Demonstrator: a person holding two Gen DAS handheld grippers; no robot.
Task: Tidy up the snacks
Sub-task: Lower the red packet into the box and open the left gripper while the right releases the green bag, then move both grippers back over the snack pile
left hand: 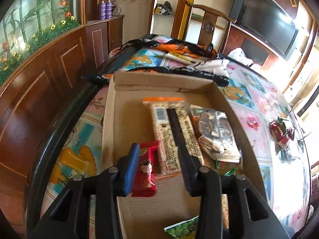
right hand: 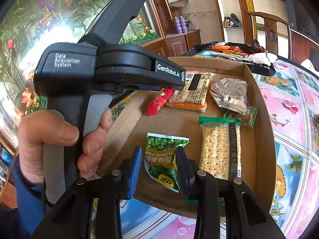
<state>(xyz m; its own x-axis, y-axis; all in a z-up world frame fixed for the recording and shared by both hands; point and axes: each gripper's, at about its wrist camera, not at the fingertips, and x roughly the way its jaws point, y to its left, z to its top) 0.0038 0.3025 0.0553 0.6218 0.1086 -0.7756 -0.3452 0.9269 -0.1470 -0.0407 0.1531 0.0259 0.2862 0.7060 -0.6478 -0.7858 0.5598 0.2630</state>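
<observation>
I have both grippers over the cardboard box (right hand: 259, 103) on the patterned table (left hand: 265, 107), and the sorting is well along: several snacks already lie inside. My left gripper (left hand: 157, 169) stands partly open, jaws apart around the small red snack packet (left hand: 146, 169); the blue pad sits right beside the packet's left edge, while the other finger is well clear of it, lying over the long speckled bar (left hand: 169, 131). I judge the red packet is resting on the box floor beside that bar and no longer clamped, so this looks like a release step. From the right wrist view the same red packet (right hand: 159, 101) lies just under the left tool's nose, touching the bar's orange end.

My right gripper (right hand: 159, 169) holds the green pea packet (right hand: 165, 159): both pads press into its sides and the foil bulges between them. It hangs low over the near part of the box, left of the cracker pack (right hand: 219, 151). The silver foil bag (right hand: 229, 93) fills the far right corner.

Next, I think the left tool needs lifting straight up and back so its finger does not drag the bar or nudge the red packet out of line. Then the right one has to lower the green packet into the bare floor left of the crackers and open. More red packets (left hand: 281, 137) wait on the table to the right, outside the box
</observation>
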